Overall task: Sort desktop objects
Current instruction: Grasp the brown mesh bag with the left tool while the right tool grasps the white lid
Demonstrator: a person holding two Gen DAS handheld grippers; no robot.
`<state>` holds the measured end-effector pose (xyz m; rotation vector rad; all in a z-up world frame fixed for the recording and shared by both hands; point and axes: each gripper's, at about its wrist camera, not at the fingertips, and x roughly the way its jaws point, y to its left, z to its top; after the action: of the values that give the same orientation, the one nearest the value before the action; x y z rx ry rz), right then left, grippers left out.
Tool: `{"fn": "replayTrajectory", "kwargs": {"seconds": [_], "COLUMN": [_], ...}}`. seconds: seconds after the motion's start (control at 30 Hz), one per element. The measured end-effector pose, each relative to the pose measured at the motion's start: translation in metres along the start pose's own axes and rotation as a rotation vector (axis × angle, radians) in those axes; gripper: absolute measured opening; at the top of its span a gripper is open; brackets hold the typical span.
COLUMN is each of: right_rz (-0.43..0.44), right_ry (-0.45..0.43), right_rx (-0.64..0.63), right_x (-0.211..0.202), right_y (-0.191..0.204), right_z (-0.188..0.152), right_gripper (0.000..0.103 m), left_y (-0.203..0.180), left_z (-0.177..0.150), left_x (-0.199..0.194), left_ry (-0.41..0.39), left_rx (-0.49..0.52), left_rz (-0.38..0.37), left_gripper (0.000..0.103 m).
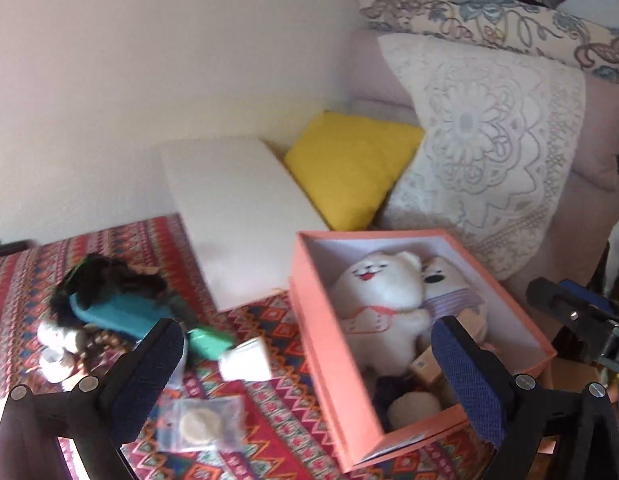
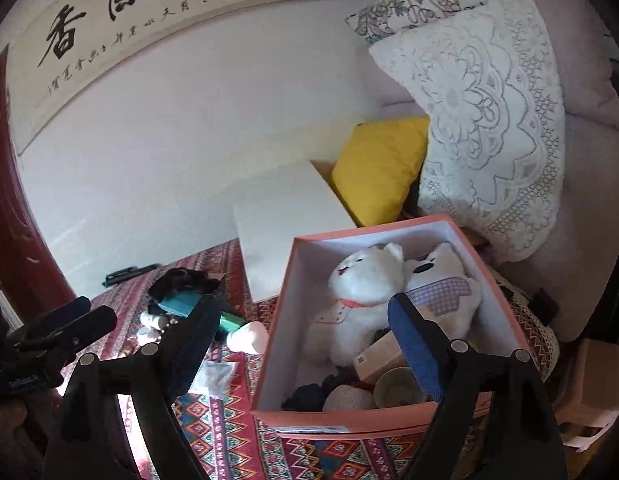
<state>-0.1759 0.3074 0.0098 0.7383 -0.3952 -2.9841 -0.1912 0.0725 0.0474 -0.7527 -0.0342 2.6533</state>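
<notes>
Both wrist views above shared orange box [image 1: 333,344].

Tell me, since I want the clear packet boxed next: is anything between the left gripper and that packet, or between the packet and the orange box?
Nothing visible blocks either. The left gripper is open and empty, and the clear packet lies bare on the patterned cloth beside the orange box. Only the box's near wall must be cleared.

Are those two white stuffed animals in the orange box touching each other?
Touching. The right wrist view shows the white cat plush pressed against the checked-scarf plush, no gap, inside the orange box.
</notes>
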Motion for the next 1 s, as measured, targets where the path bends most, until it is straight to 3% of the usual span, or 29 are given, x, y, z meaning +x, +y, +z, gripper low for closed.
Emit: {"fn": "replayTrajectory", "kwargs": {"seconds": [0.17,0.27,0.43,0.6,0.73,0.83,0.9,0.93,0.97,1.0], "right_rz": [0.078,0.141,0.255,0.361,0.438,0.445,0.429,0.415,0.401,0.391], "right_ry": [0.079,0.161,0.325,0.488,0.606,0.641,0.656,0.660,0.664,0.663], "right_rx": [-0.062,-0.075,-0.073,-0.075,-0.039,-0.007,-0.008,-0.014,-0.021,-0.030], "right_x": [0.045,0.086,0.167,0.257,0.323,0.365,0.389,0.399,0.410,0.416], "right_y": [0.063,0.100,0.164,0.228,0.270,0.294,0.308,0.315,0.321,0.328], "right_z": [-0.017,-0.032,-0.061,-0.092,-0.111,-0.118,-0.123,-0.125,-0.127,-0.129], "right_gripper": [0.088,0.088,0.086,0.078,0.073,0.073,0.073,0.073,0.076,0.078], "left_y": [0.072,0.125,0.224,0.296,0.314,0.318,0.319,0.318,0.318,0.317], "left_z": [-0.029,-0.053,-0.101,-0.128,-0.132,-0.129,-0.125,-0.124,-0.124,-0.124], "left_x": [-0.002,0.004,0.034,0.065,0.099,0.122,0.133,0.139,0.144,0.147], "left_ry": [0.047,0.087,0.219,0.291,0.320,0.320,0.305,0.305,0.307,0.311], "left_rx": [-0.072,-0.108,-0.221,-0.392,-0.391,-0.380,-0.361,-0.347,-0.331,-0.316], "left_rz": [0.125,0.274,0.432,0.452,0.442,0.413,0.390,0.386,0.384,0.393], "left_gripper": [0.102,0.102,0.102,0.100,0.095,0.091,0.079,0.057,0.027,0.024]}}
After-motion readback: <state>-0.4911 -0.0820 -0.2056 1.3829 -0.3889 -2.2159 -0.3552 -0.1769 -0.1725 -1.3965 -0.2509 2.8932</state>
